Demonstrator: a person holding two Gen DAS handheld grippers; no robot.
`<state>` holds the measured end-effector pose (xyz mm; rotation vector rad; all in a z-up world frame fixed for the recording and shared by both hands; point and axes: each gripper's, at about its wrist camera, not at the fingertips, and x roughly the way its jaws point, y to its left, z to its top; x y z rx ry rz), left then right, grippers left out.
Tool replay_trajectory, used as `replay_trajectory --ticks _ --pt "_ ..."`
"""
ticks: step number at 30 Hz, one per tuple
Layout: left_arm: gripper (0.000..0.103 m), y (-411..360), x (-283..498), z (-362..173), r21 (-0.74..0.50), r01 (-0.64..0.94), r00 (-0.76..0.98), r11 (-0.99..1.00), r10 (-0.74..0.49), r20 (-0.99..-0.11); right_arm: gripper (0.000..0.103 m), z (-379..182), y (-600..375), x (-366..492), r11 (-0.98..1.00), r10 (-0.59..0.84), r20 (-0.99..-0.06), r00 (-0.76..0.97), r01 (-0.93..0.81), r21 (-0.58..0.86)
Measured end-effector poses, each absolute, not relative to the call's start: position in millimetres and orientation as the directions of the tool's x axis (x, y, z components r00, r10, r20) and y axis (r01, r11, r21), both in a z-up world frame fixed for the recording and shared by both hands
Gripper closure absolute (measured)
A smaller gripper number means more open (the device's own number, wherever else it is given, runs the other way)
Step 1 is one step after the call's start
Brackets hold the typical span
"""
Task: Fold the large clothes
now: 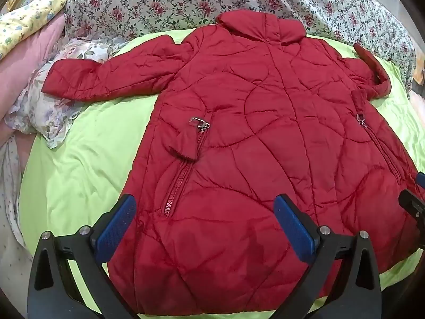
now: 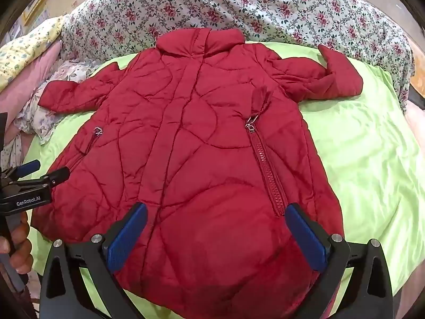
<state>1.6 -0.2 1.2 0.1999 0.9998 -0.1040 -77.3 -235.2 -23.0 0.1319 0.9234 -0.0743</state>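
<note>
Two claws hang over the hem end of a red quilted puffer coat (image 1: 252, 138) spread face-up on a lime-green bed sheet (image 1: 87, 175), and both stand released, blue-padded fingers spread wide with nothing between them. Straight ahead of each claw the coat runs away lengthwise: hem nearest, turned-down collar (image 2: 199, 42) farthest, so its long axis lines up with the direction the fingers point. The left claw (image 1: 204, 218) hovers above the hem on the side of the left pocket zipper (image 1: 183, 170); the right claw (image 2: 217, 228) hovers above the hem with the right pocket zipper (image 2: 268, 170) running toward its right finger. The left sleeve (image 1: 106, 77) lies stretched outward beyond and to the left of the left claw, fairly flat, its cuff over a crumpled pale floral cloth (image 1: 47, 111). The right sleeve (image 2: 324, 77) lies beyond and to the right of the right claw, bent back on itself with its cuff sticking up. Each sleeve is likely the nearer reach for the claw on its own side. The shell looks slick, puffy and springy, stitched in curving lines, with metal zipper pulls; it will probably resist holding a crease. A rose-patterned quilt (image 2: 239, 8) is bunched beyond the collar. No fold looks begun.
</note>
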Motion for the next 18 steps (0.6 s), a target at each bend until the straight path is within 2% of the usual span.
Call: replay_trajectory --ticks 18 --pt "0.000 0.6 11.5 -0.2 0.114 0.178 0.542 0.977 -0.001 -0.840 0.000 -16.2 -238.3 -71.8 0.988 0.011 -0.790 0.612 0.114 0.102"
